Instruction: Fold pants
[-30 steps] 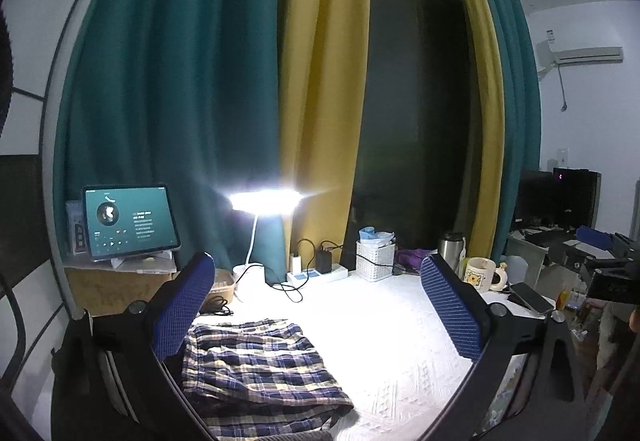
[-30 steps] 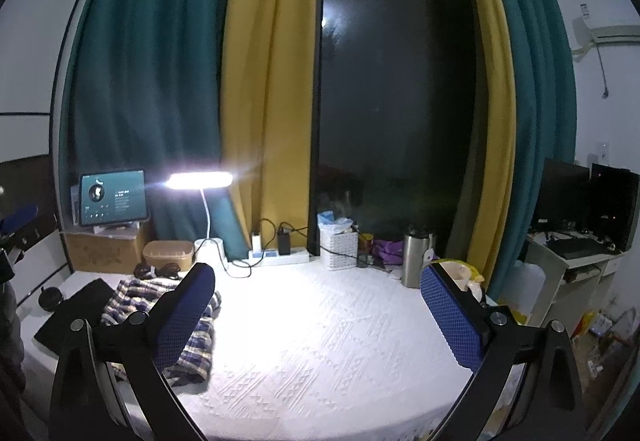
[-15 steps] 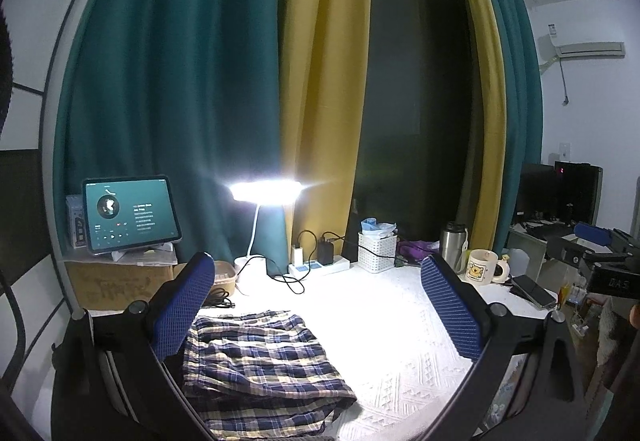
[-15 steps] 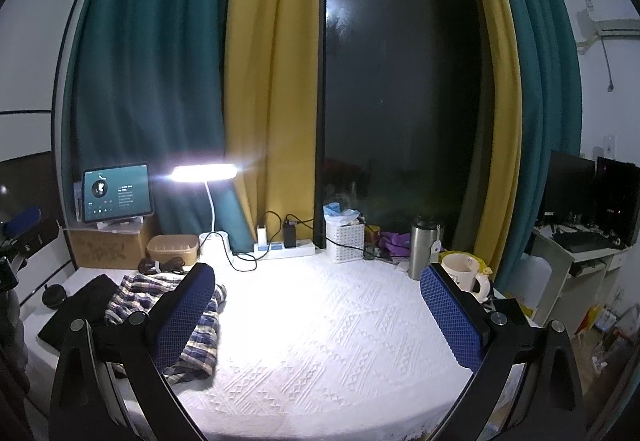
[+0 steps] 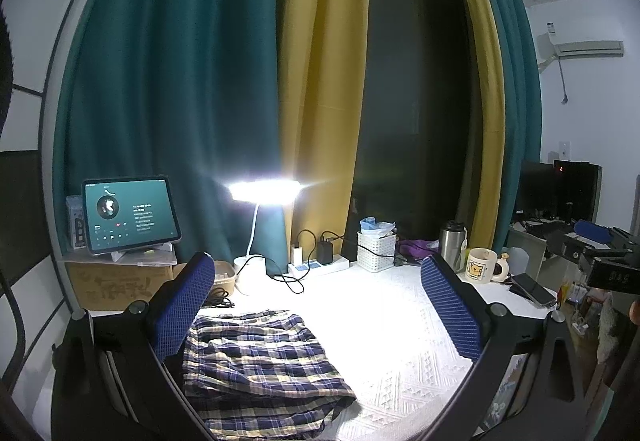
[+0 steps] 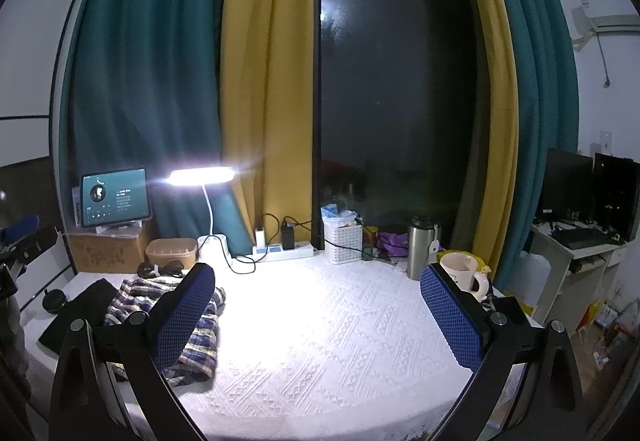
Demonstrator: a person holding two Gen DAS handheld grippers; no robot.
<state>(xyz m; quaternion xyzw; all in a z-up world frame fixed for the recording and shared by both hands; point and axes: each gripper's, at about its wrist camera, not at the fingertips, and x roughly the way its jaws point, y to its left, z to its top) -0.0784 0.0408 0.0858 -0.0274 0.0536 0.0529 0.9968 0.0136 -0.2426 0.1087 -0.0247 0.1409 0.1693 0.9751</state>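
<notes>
Blue-and-cream plaid pants point(image 5: 260, 365) lie folded into a compact stack on the white textured tablecloth point(image 5: 392, 321), at the lower left of the left wrist view. My left gripper point(image 5: 320, 305) hovers above the table, open, its left finger beside the stack, nothing between the pads. In the right wrist view the same pants point(image 6: 200, 325) sit at the left, partly behind the left blue pad point(image 6: 182, 317). My right gripper point(image 6: 320, 311) is open and empty over the bare cloth, right of the pants.
A lit desk lamp point(image 5: 262, 193), tablet point(image 5: 128, 215) on a cardboard box, power strip point(image 5: 316, 265), white basket point(image 5: 376, 251), steel flask point(image 6: 422, 247) and mug point(image 6: 464, 275) line the back edge. A phone point(image 5: 532, 287) lies at right. A black cloth point(image 6: 80, 307) lies left of the pants.
Both views have tilted down slightly and pulled back a little, so more of the table shows. The pants have not moved. Both grippers stay open.
</notes>
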